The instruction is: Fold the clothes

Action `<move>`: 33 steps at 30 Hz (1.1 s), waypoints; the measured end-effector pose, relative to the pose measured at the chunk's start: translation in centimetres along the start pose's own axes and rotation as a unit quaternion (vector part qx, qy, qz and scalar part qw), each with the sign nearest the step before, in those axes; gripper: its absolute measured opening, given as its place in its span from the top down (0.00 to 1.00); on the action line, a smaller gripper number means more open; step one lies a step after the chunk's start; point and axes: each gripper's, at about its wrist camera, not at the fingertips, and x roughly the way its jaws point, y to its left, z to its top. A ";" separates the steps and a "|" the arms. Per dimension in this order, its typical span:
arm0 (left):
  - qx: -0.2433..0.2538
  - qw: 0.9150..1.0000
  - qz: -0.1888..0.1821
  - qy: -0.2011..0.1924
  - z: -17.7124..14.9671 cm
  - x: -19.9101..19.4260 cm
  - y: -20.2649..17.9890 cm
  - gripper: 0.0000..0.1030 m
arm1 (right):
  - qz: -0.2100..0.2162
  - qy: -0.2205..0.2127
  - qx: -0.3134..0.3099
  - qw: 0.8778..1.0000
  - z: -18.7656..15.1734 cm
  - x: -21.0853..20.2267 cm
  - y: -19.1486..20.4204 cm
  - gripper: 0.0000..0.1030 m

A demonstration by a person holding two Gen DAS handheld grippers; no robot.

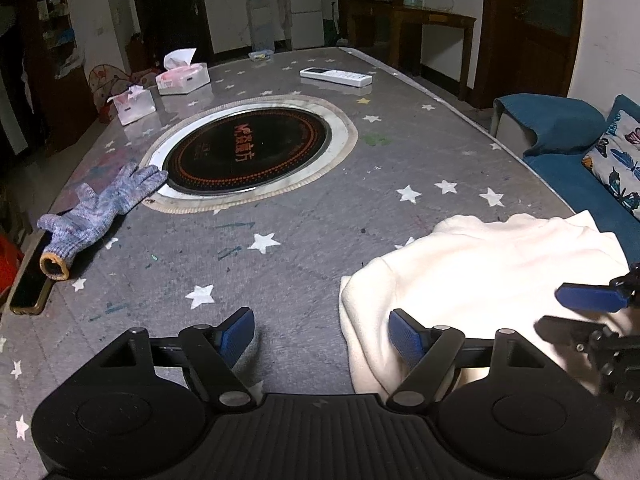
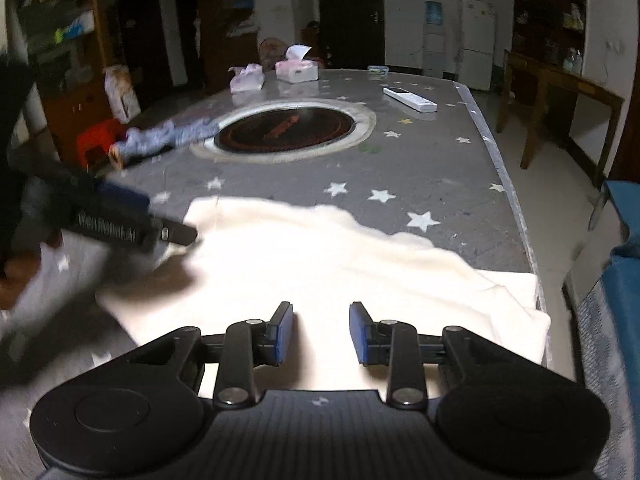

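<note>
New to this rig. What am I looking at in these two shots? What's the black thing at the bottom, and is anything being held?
No robot here: a person holds a two-finger gripper in each hand, each with a fisheye camera looking along its blue-padded fingers. One picture is from the left gripper, the other from the right gripper. Both are open and hold nothing. On the star-patterned table lies a cream garment to be folded, under the right gripper and beside the left. Also there: a blue glove, a phone, a round cooktop, a remote and tissue packs.
</note>
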 end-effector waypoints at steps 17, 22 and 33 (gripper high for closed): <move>0.012 1.000 -0.004 -0.025 -0.9 -3.4 -0.7 0.20 | -0.005 -0.007 -0.008 1.000 -2.3 -3.4 1.5 0.65; 0.013 0.999 -0.006 -0.030 -1.6 -4.5 -0.9 0.18 | -0.016 -0.024 0.001 1.000 -2.3 -5.1 0.9 0.64; 0.017 1.000 -0.014 -0.020 -2.8 -4.8 -2.2 0.16 | -0.049 -0.011 0.040 0.998 -4.4 -5.9 -1.5 0.59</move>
